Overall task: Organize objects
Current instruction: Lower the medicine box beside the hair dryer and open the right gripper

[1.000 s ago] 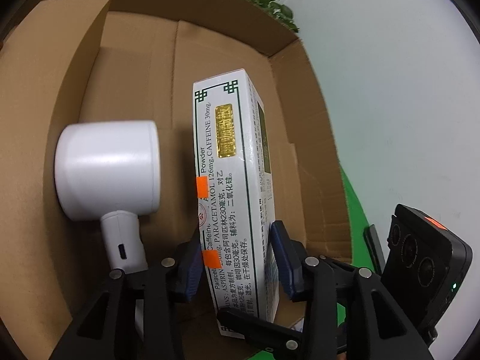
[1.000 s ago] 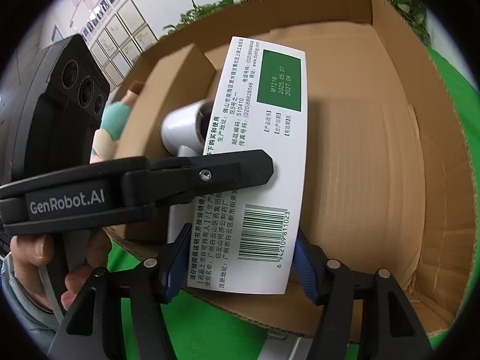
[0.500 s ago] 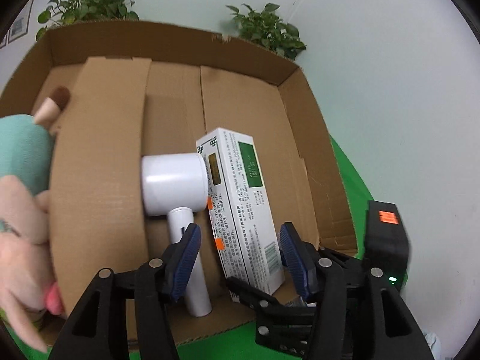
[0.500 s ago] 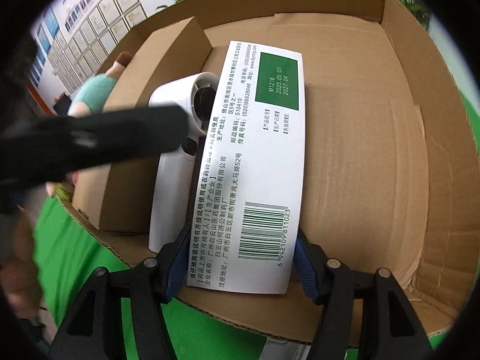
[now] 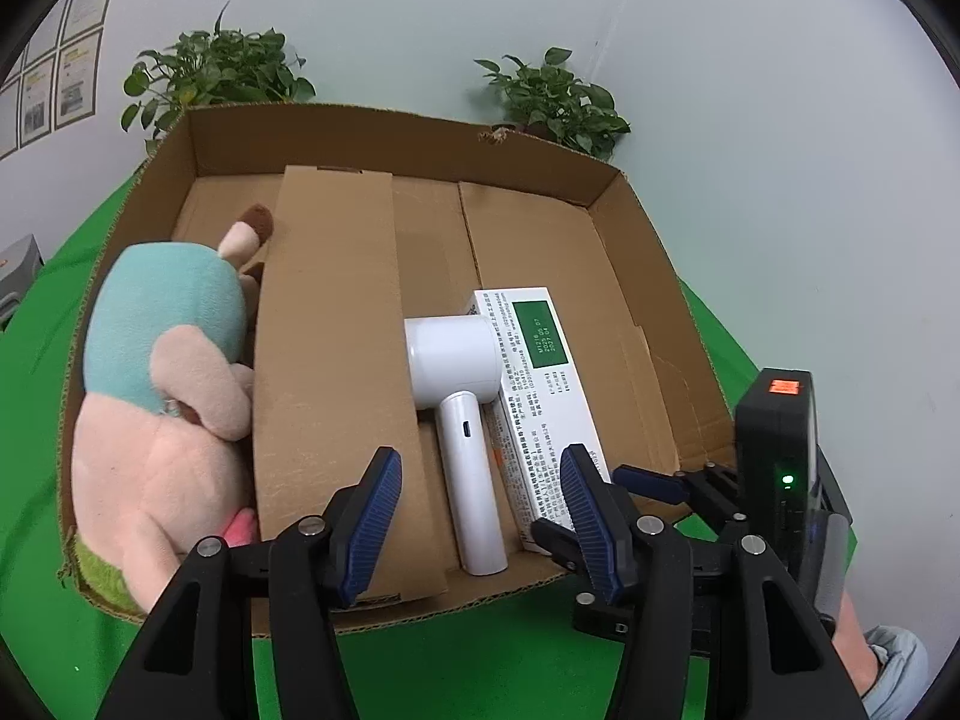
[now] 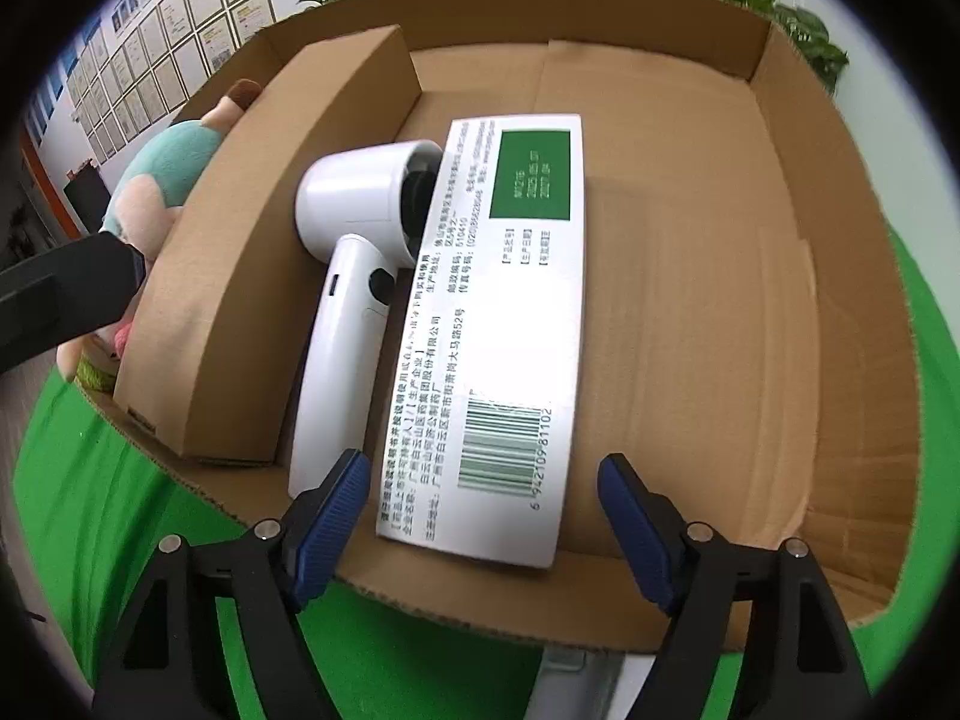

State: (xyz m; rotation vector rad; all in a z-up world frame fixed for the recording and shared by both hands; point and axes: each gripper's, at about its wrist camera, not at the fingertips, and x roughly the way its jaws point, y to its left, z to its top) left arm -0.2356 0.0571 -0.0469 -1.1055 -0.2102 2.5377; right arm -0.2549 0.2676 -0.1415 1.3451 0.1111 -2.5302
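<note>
Bare box floor (image 6: 720, 300) right of medicine carton (image 6: 510, 312); divider (image 5: 336, 330) walls left.

The brown corrugated cardboard box (image 6: 690, 312) looked matt; the white plastic hair dryer (image 6: 354, 276) smooth, glossy; the pink-and-teal plush toy (image 5: 162, 396) fuzzy cloth.

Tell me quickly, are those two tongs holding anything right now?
Left tongs: open, holding nothing.
Right tongs: open, astride the medicine box without gripping it.

One cardboard box (image 5: 630, 228) holds one plush toy (image 5: 162, 372), one white handheld device (image 5: 462, 396) and one medicine carton (image 5: 540, 372); two potted plants (image 5: 210, 72) stand behind.
</note>
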